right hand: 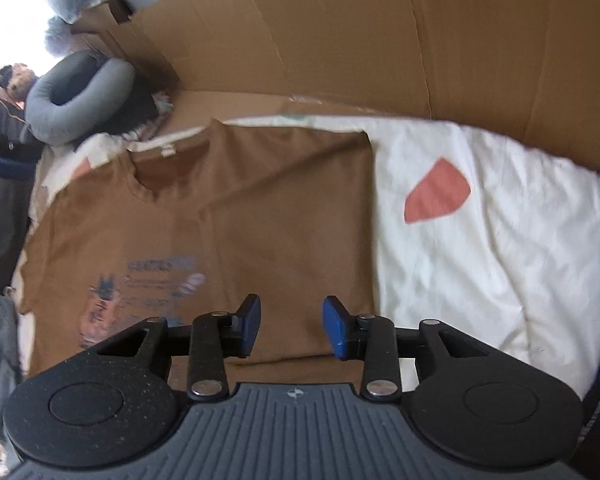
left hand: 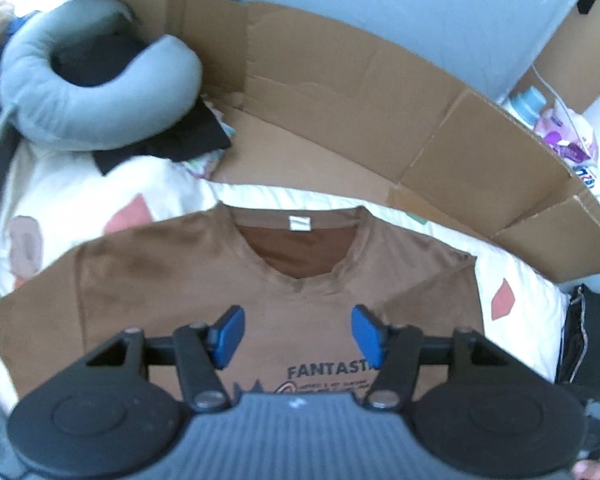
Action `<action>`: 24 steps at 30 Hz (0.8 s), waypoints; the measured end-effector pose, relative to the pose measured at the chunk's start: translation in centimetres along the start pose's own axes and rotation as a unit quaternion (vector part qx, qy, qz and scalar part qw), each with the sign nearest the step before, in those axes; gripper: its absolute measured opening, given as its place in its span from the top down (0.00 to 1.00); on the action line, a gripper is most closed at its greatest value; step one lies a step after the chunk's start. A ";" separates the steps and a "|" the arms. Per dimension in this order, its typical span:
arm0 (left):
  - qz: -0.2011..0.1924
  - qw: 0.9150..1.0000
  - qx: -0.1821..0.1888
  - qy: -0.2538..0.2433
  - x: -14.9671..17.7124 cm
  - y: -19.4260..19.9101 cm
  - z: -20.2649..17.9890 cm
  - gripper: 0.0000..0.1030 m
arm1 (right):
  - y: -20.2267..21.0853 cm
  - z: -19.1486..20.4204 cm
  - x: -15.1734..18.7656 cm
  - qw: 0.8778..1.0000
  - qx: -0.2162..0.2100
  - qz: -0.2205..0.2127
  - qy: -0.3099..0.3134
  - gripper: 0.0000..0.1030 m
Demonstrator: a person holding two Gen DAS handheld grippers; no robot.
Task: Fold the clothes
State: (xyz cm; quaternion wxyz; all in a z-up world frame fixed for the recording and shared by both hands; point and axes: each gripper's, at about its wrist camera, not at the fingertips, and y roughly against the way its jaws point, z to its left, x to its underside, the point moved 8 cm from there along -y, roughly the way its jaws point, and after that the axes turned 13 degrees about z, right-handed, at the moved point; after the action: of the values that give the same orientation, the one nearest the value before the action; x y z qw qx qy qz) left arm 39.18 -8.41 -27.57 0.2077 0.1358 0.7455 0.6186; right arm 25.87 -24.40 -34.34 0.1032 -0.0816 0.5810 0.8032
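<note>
Brown T-shirt lies face up on the white quilt, neckline toward the flattened cardboard, which is the landmark for this entry. In the right wrist view the shirt's side away from the grey neck pillow looks already folded inward: a straight vertical edge runs down from just short of the cardboard, with bare quilt beside it. The opposite sleeve, on the pillow side, is spread flat in the left wrist view. Left gripper: jaws parted fairly wide, nothing between the blue pads, apparently above the chest of the shirt on the side of the neckline away from the cardboard, over the printed lettering. Right gripper: jaws parted more narrowly, also empty, over the folded panel at its end farthest from the cardboard, close to the straight edge. Whether either set of fingertips touches cloth cannot be told from these views; both frames are somewhat blurred. Judged step: one side fold set down, the pillow-side sleeve next. Risks: soft quilt gives under the cloth, so a pinch may catch quilt together with shirt, or only the top layer; dragging the unfolded side could pull the finished fold open or skew the straight edge; the pillow near that sleeve may crowd the reach.
</note>
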 end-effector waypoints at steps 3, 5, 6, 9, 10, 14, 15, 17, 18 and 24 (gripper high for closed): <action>0.004 1.000 -0.006 0.006 0.7 1.5 0.5 0.37 | 3.0 1.3 -0.9 1.000 0.006 0.009 0.012 0.60; 0.005 1.000 -0.006 0.011 1.2 2.9 0.6 0.37 | 5.0 2.1 -1.5 1.000 0.010 0.013 0.017 0.59; 0.005 1.000 -0.005 0.014 1.4 3.6 0.7 0.37 | 6.1 2.5 -1.8 1.000 0.012 0.013 0.021 0.59; 0.006 1.000 -0.005 0.019 2.4 6.3 0.5 0.35 | 9.3 3.5 -2.1 0.999 0.019 0.011 0.028 0.47; 0.006 1.000 -0.007 0.019 2.6 7.1 0.4 0.33 | 10.4 3.7 -2.1 0.999 0.022 0.011 0.029 0.46; 0.001 1.000 -0.005 0.017 3.7 10.9 -0.6 0.30 | 14.7 4.6 -2.0 0.999 0.035 0.011 0.031 0.43; -0.001 1.000 -0.002 0.016 4.0 11.9 -0.8 0.29 | 15.7 4.8 -1.9 0.999 0.037 0.010 0.030 0.41; -0.005 1.000 0.000 0.012 4.5 13.5 -1.3 0.27 | 17.8 5.2 -1.7 0.999 0.035 0.003 0.027 0.38; -0.006 1.000 -0.002 0.008 4.9 14.3 -1.5 0.25 | 18.9 5.4 -1.7 0.999 0.034 -0.001 0.026 0.37; -0.010 1.000 -0.019 0.001 7.0 18.2 -1.9 0.23 | 24.7 6.0 -1.3 0.999 0.040 -0.012 0.029 0.28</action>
State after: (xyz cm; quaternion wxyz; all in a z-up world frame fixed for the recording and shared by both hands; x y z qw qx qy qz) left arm 31.13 -3.20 -10.49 0.2153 0.1236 0.7351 0.6309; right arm 20.58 -26.32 -9.52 0.0989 -0.1077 0.6145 0.7752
